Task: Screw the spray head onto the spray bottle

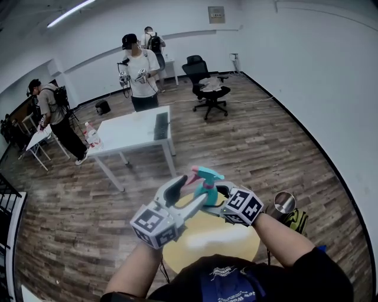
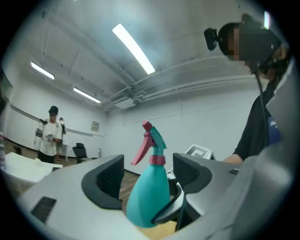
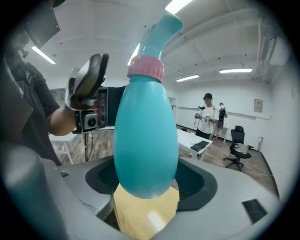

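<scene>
Sam: Where's the spray bottle [image 3: 145, 140]?
Mia: Up over the yellow table [image 1: 236, 236]; the right gripper [image 3: 147, 182] squeezes its round belly; the spray head [image 2: 155, 139] sits on top.
Sam: And the left gripper [image 2: 148, 172]?
Mia: Wide open, holding nothing; if it grabs the head crooked, the head could go on wonky; the smooth bottle might pop out and fall.

Sparse, white-walled office space turned test room: wood-plank floor [image 1: 254, 147], ceiling strip lights [image 1: 71, 12], plain white tables [image 1: 133, 131], one carrying a keyboard [image 1: 161, 125], a black swivel chair [image 1: 208, 88], and standing people [image 1: 140, 74], some wearing backpacks, working handheld devices.
</scene>
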{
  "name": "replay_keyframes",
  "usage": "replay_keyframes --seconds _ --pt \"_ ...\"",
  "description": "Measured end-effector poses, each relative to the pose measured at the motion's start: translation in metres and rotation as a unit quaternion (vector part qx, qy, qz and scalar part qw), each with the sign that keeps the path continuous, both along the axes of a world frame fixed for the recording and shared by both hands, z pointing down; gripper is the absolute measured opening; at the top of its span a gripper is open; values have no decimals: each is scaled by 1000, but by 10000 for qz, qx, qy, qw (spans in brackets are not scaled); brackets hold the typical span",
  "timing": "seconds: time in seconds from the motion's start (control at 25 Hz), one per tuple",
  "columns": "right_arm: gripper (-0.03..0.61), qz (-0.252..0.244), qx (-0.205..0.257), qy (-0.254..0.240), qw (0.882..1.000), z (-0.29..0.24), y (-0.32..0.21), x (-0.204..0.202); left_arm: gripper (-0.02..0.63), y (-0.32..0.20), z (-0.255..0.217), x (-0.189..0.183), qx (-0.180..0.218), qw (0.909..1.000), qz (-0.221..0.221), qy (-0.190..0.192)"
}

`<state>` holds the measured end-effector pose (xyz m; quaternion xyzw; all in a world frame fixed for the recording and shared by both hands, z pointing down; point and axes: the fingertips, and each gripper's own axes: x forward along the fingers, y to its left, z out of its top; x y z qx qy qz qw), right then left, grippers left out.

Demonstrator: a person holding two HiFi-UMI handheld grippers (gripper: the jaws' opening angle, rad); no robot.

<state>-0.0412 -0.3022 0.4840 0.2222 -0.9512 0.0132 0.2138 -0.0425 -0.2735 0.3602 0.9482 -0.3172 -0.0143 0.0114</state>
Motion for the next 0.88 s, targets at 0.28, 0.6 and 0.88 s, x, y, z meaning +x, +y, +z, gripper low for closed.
replay_keyframes --seconds 0.28,0.6,0.88 --pt "368 722 98 259 9970 10 -19 -4 325 -23 25 -3 -237 9938 -1085 -115" --pt "368 1013 70 331 9943 17 -27 15 316 10 32 24 227 9945 -887 -515" --pt "368 507 334 509 9969 11 -4 -11 309 -6 29 25 71 9948 -669 -762"
